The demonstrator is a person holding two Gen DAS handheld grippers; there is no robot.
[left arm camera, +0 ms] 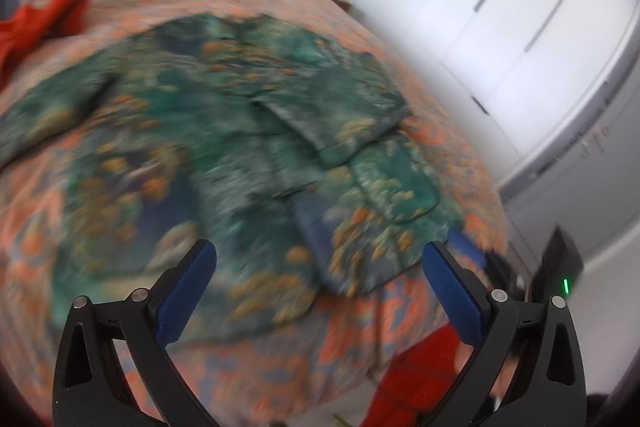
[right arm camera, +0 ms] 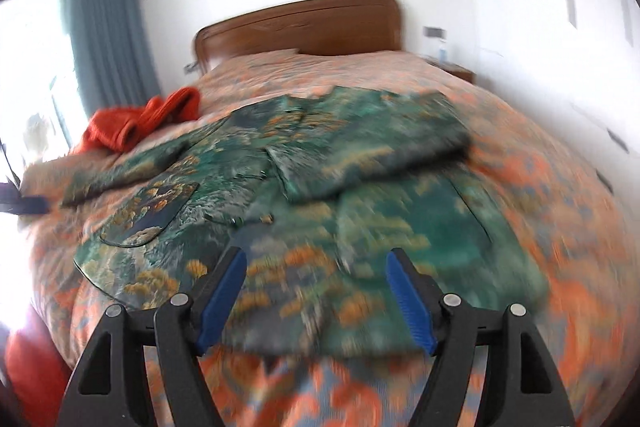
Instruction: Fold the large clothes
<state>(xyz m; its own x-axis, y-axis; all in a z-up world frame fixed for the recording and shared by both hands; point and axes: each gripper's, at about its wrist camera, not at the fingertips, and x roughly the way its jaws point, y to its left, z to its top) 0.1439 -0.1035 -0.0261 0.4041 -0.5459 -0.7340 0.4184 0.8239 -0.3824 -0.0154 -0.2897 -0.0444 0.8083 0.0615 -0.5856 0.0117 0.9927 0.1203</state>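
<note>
The green patterned garment (right arm camera: 304,183) lies spread on the bed (right arm camera: 560,187), front up, with 1 sleeve (right arm camera: 372,155) folded across the chest and the other sleeve (right arm camera: 120,167) lying out toward the red garment (right arm camera: 140,123).

Risks, as judged from this layout:
1. A pinch taken too deep is likely to catch the bedspread together with the hem, so that both lift.
2. A pinch on 1 layer only is likely to let the lower layer sag, and the folded sleeve may slide off the chest.
3. Uneven lifting by the 2 grippers would skew the fold line.

Both views are motion-blurred; exact edge positions cannot be told.

The left gripper (left arm camera: 320,267) points down over the near hem, jaws wide, nothing between them. The right gripper (right arm camera: 316,275) points down at a shallower tilt, jaws parted, empty, above the same near edge.
</note>
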